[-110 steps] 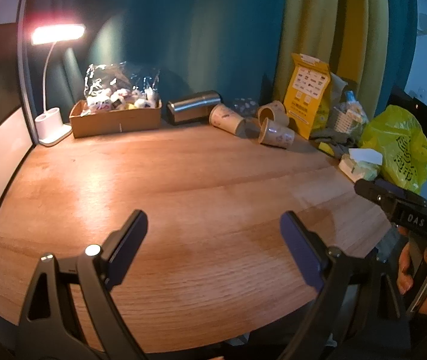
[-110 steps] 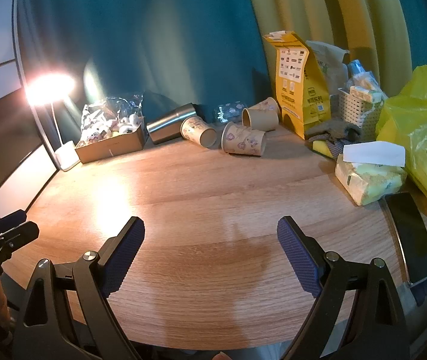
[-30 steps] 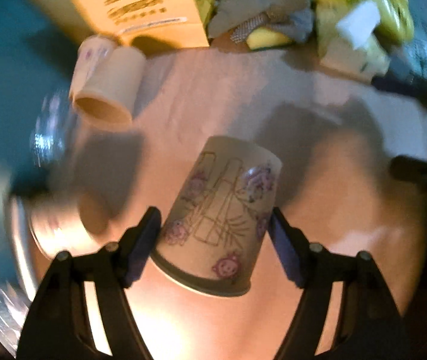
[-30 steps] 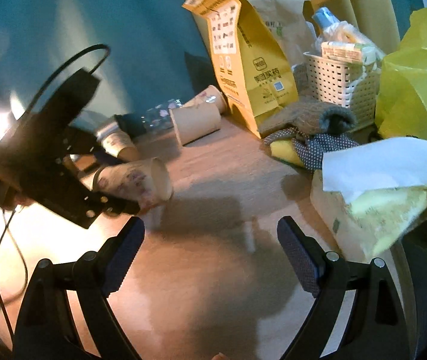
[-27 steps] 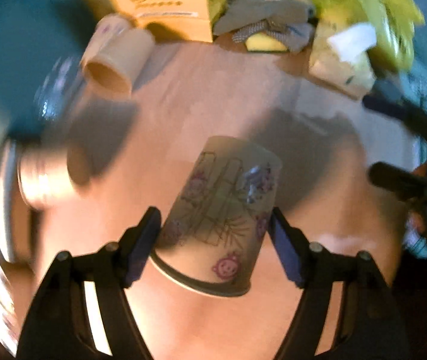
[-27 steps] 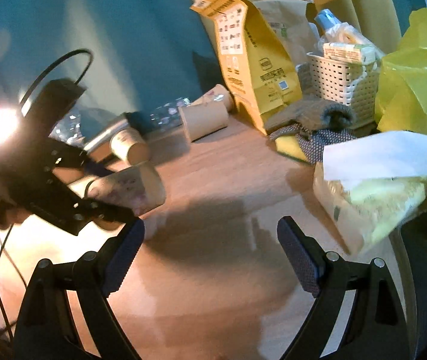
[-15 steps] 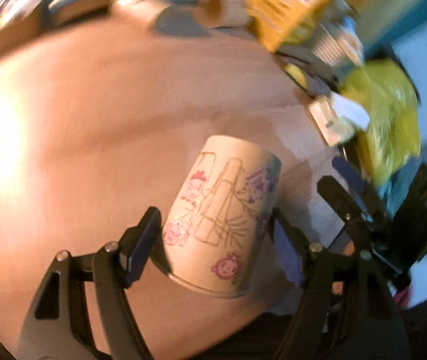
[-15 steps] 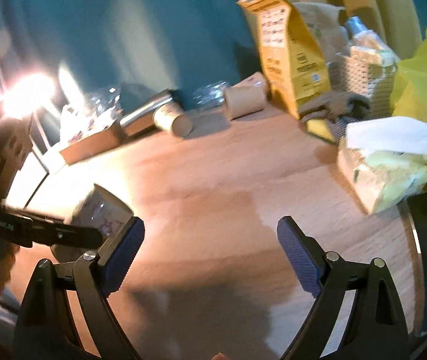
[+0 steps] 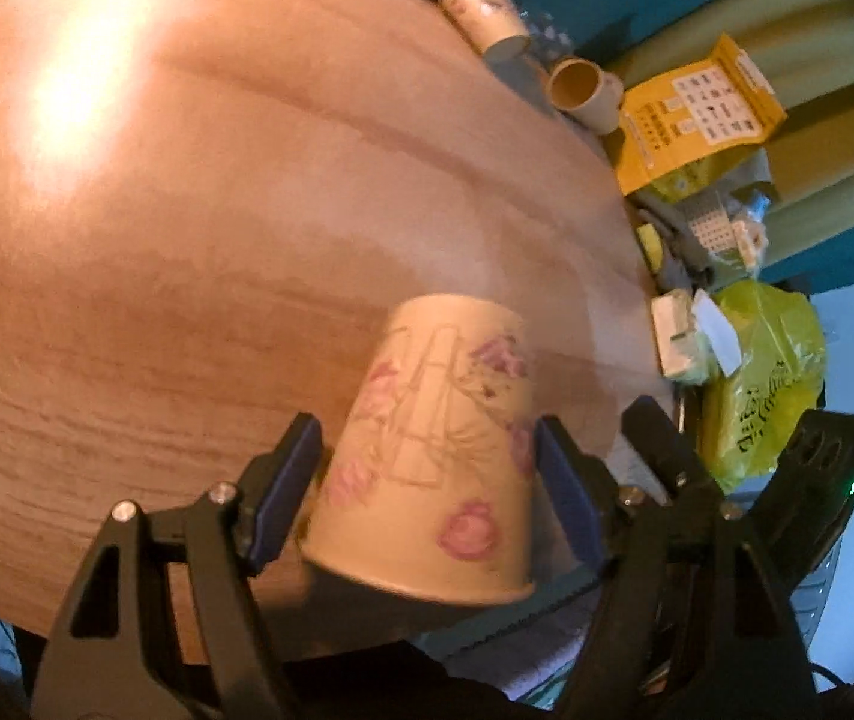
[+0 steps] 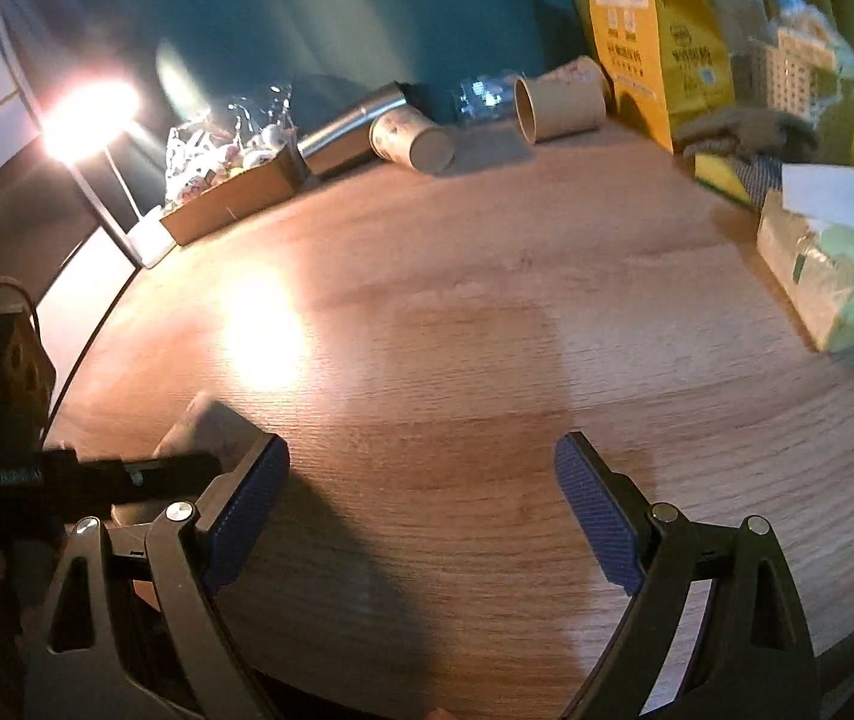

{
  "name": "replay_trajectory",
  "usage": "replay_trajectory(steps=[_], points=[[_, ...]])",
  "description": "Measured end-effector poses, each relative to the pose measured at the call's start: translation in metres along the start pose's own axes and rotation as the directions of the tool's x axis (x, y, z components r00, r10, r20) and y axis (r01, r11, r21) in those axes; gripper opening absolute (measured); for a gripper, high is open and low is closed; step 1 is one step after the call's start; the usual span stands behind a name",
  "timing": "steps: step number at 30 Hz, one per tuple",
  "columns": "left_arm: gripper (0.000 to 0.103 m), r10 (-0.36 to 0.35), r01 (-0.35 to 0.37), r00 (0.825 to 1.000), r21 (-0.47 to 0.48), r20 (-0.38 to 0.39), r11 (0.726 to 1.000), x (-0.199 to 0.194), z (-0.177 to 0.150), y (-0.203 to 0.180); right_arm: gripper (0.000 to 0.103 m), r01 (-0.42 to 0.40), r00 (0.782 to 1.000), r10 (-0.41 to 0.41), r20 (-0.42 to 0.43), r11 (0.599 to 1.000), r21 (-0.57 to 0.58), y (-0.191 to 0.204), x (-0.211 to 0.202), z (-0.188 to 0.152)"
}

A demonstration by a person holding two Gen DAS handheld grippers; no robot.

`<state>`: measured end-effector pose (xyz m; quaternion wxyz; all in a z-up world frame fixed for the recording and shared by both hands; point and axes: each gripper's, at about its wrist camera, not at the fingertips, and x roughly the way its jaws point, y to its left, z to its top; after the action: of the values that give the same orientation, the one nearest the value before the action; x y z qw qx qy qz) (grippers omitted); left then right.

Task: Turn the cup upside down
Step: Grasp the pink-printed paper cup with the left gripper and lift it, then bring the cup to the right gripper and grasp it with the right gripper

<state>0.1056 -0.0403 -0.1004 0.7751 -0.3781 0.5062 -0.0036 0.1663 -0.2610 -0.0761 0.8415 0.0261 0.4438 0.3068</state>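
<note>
A paper cup (image 9: 433,456) with pink cartoon prints is held between the blue pads of my left gripper (image 9: 427,492), its rim toward the camera and its base pointing away, near the front edge of the wooden table (image 9: 186,210). In the right wrist view the same cup (image 10: 204,426) shows blurred at the lower left, clamped by the left gripper's fingers (image 10: 126,471). My right gripper (image 10: 420,516) is open and empty over the front of the table (image 10: 487,312).
Two more paper cups (image 10: 411,141) (image 10: 559,102) and a steel flask (image 10: 348,126) lie at the back. A cardboard tray of snacks (image 10: 228,204), a lit lamp (image 10: 87,117), a yellow bag (image 10: 655,30), a tissue pack (image 10: 835,276) and a yellow plastic bag (image 9: 769,384) line the edges.
My left gripper has carried the cup from the back of the table to the front left edge, rolling as it went. My right gripper stayed open and drew back slightly.
</note>
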Motion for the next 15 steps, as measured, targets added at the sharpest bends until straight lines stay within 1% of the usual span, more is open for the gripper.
replay_trajectory(steps=[3, 11, 15], points=[[0.073, 0.001, -0.001, 1.0, 0.012, -0.006, 1.0, -0.001, 0.001, 0.001, 0.092, -0.012, 1.0, 0.012, -0.009, 1.0, 0.009, 0.002, 0.002, 0.005], [0.073, -0.004, 0.004, 1.0, 0.034, -0.012, 0.999, -0.003, 0.006, 0.003, 0.092, -0.009, 1.0, 0.009, -0.017, 1.0, 0.027, 0.008, 0.005, 0.007], [0.074, -0.02, 0.02, 1.0, 0.042, -0.016, 0.999, -0.004, 0.006, 0.004, 0.092, -0.008, 1.0, 0.009, -0.03, 0.999, 0.034, 0.012, 0.006, 0.006]])
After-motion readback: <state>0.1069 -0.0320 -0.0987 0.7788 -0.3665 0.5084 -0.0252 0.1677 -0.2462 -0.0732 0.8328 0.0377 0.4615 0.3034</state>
